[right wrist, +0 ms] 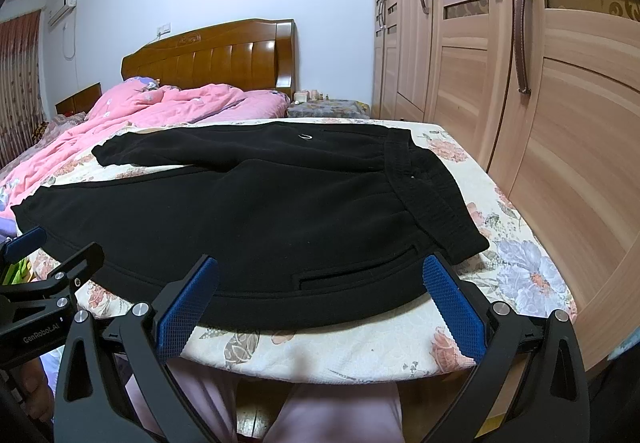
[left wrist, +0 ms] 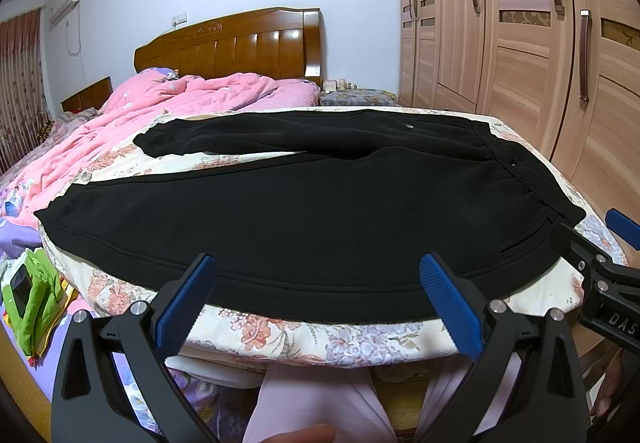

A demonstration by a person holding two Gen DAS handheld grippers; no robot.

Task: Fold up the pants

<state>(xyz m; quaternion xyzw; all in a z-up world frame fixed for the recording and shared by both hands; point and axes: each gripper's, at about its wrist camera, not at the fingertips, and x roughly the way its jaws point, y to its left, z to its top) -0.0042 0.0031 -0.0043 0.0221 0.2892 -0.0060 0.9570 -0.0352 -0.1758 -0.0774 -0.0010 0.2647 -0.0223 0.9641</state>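
Observation:
Black pants point(left wrist: 312, 211) lie flat on the floral bed cover point(left wrist: 280, 339), waistband point(left wrist: 516, 167) to the right, legs running left. The far leg point(left wrist: 224, 135) is spread apart from the near leg. My left gripper point(left wrist: 316, 275) is open and empty, hovering just above the near edge of the near leg. My right gripper point(right wrist: 320, 279) is open and empty near the front edge by the pocket point(right wrist: 352, 271) and waistband corner point(right wrist: 464, 243). The pants point(right wrist: 256, 203) fill the middle of the right wrist view. Each gripper shows in the other's view, the right one point(left wrist: 612, 243) at the right edge and the left one point(right wrist: 44, 251) at the left edge.
A pink quilt point(left wrist: 132, 123) is bunched at the back left before a wooden headboard point(left wrist: 240, 43). A tall wardrobe point(left wrist: 520, 43) stands close on the right. A green item point(left wrist: 32, 299) lies at the left. The person's legs point(left wrist: 320, 403) are against the bed's front edge.

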